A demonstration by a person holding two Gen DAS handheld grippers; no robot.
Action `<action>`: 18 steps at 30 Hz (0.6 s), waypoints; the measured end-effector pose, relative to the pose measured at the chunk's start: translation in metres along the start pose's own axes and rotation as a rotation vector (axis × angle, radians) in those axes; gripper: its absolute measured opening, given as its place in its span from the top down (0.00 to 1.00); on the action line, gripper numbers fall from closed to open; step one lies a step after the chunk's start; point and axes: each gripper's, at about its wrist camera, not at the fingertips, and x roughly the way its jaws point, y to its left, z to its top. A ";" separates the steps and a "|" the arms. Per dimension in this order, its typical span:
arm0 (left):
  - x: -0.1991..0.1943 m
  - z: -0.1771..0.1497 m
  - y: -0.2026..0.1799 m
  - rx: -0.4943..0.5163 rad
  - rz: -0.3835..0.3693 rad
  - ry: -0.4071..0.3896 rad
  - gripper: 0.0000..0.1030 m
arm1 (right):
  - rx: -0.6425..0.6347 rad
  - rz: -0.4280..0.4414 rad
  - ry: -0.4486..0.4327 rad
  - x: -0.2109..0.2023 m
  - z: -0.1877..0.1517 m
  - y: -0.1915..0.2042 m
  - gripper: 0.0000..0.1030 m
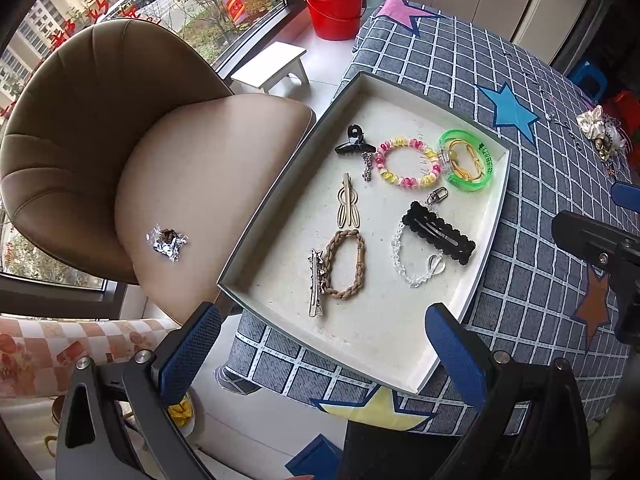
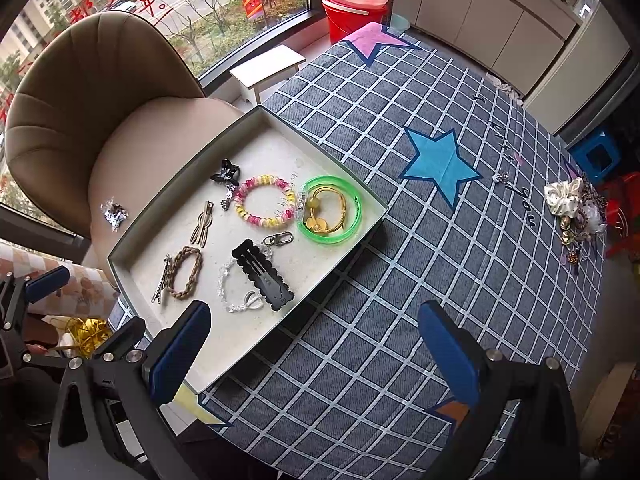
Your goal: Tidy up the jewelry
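Both grippers hang spread wide and empty: left gripper [image 1: 320,352] over the tray [image 2: 120,258] near edge, right gripper [image 2: 316,344] beside it. Unsorted jewelry pile [image 2: 576,216] lies well apart from the tray. Judgement: reach there with the right, pinch a single piece low, avoid tangles.

Green bangle [image 1: 468,160], pink/yellow bracelet [image 1: 408,162], grey-checked tablecloth [image 2: 400,280] w/ stars.

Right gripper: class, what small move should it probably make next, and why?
Probably swing the right gripper toward the pile of loose jewelry at the table's far side. Both grippers are open and empty, the tray already holds sorted pieces such as the green bangle, and that pile lies outside it, nearer the right gripper than the left gripper.
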 end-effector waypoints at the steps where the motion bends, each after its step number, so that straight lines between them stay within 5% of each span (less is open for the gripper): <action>1: 0.000 0.000 0.000 0.000 0.001 0.000 0.00 | -0.001 0.001 0.001 0.000 0.000 0.000 0.00; 18: 0.000 -0.001 0.000 -0.001 0.001 0.001 0.00 | 0.002 -0.001 0.001 -0.001 0.000 0.001 0.00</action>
